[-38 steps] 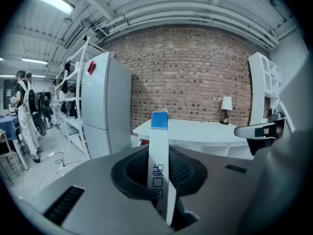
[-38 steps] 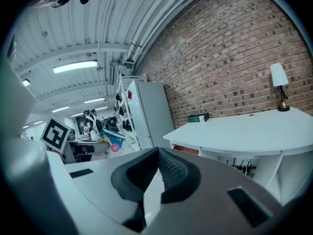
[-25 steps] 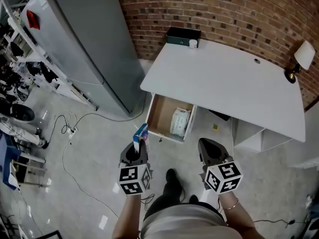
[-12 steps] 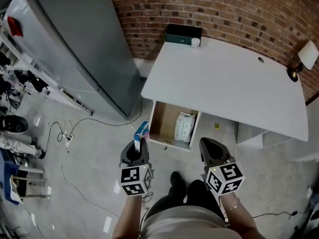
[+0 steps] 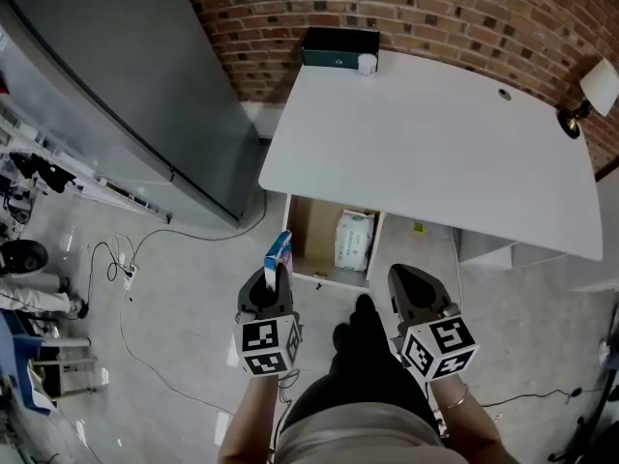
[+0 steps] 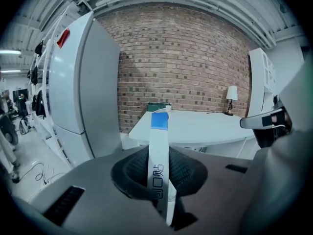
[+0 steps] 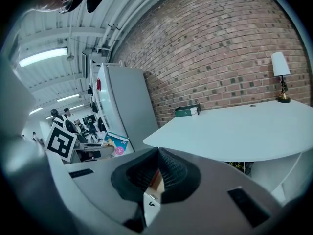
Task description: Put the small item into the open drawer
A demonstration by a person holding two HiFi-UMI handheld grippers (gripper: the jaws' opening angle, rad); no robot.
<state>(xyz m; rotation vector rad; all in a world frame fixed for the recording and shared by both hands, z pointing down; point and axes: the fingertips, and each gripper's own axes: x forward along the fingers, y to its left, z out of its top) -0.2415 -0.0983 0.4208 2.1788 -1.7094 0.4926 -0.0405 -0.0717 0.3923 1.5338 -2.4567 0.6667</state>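
The person is stepping closer to the white desk (image 5: 426, 143). The left gripper (image 5: 272, 286) is clamping the flat white-and-blue packet (image 5: 278, 252) upright near the open wooden drawer (image 5: 306, 230), while the right gripper (image 5: 411, 293) is keeping its jaws closed, empty.

Dark print runs lengthwise down the white edge of the slim packet (image 6: 158, 146) clamped in the left gripper (image 6: 159, 173); it lies sideways to the camera and its blocky letters cannot be read for sure. The marker cube (image 5: 265, 346) on that gripper and the one on the right gripper (image 5: 406, 283) bear black-and-white square codes, no words. The dark green box (image 5: 338, 46) at the back of the bench (image 5: 435, 133) carries a pale label, too small to read. The white pack (image 5: 353, 240) in the drawer (image 5: 305, 230) shows faint print, also illegible
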